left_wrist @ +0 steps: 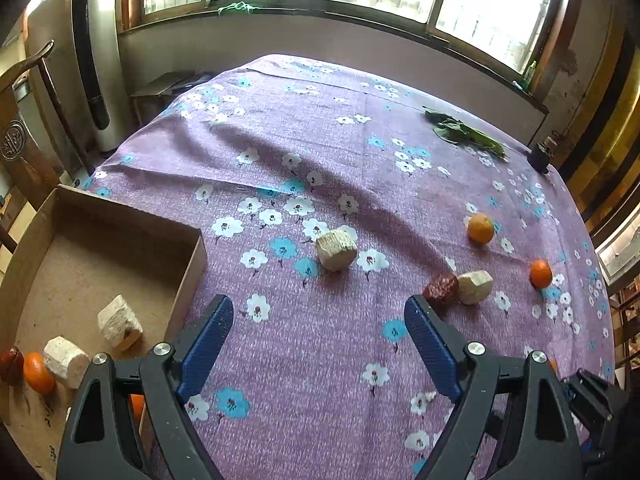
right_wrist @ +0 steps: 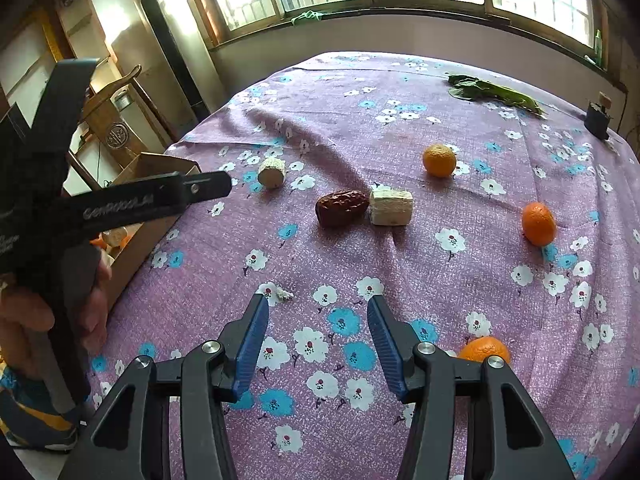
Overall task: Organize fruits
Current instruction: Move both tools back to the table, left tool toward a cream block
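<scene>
Both tools are empty with jaws spread: the left gripper (left_wrist: 318, 316) hovers beside the cardboard box (left_wrist: 192, 276), the right gripper (right_wrist: 318, 314) over the floral tablecloth (right_wrist: 400, 280). The main risk is the red date (right_wrist: 342, 208) touching a pale cut chunk (right_wrist: 391, 207); closing on one could nudge the other, and the round tangerines would likely roll if clipped off-centre. Loose on the cloth: three tangerines (right_wrist: 439, 160) (right_wrist: 539, 224) (right_wrist: 482, 349), two pale chunks including one apart (right_wrist: 271, 172), one date. In the box I can make out two chunks, a date and at least one tangerine
</scene>
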Demonstrator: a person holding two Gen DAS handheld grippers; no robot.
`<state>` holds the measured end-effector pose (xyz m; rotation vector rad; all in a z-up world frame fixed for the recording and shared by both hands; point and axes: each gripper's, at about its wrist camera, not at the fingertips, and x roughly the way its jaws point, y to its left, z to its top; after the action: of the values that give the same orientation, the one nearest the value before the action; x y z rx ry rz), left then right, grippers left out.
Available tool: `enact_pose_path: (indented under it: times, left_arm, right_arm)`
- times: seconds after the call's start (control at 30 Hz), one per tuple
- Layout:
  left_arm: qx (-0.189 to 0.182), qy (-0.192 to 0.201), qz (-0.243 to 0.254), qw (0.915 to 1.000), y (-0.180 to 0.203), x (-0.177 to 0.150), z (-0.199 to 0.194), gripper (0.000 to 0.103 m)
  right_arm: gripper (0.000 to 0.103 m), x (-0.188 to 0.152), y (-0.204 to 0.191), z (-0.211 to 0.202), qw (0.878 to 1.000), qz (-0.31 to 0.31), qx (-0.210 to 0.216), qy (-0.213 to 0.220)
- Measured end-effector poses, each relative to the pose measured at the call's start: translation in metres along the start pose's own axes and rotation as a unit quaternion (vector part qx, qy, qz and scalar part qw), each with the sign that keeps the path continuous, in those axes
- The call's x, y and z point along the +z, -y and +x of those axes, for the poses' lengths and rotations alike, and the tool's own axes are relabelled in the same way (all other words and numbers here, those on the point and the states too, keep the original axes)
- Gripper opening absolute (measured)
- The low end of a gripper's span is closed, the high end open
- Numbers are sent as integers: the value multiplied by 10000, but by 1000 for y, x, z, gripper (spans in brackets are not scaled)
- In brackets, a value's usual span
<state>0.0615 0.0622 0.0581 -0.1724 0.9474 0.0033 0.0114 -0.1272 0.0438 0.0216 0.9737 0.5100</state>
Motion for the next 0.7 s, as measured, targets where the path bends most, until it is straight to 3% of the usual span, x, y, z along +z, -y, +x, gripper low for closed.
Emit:
enact_pose_path:
  times: [0.27, 0.7]
  left_arm:
    - [44, -329, -312, 9990, 3, 32, 46, 87]
    - [51, -609, -621, 9962, -5, 37, 82, 87]
  right_arm:
    - [57, 15, 7, 19, 9999, 38, 112, -81]
    - [57, 39, 11, 59, 9993, -2, 224, -287]
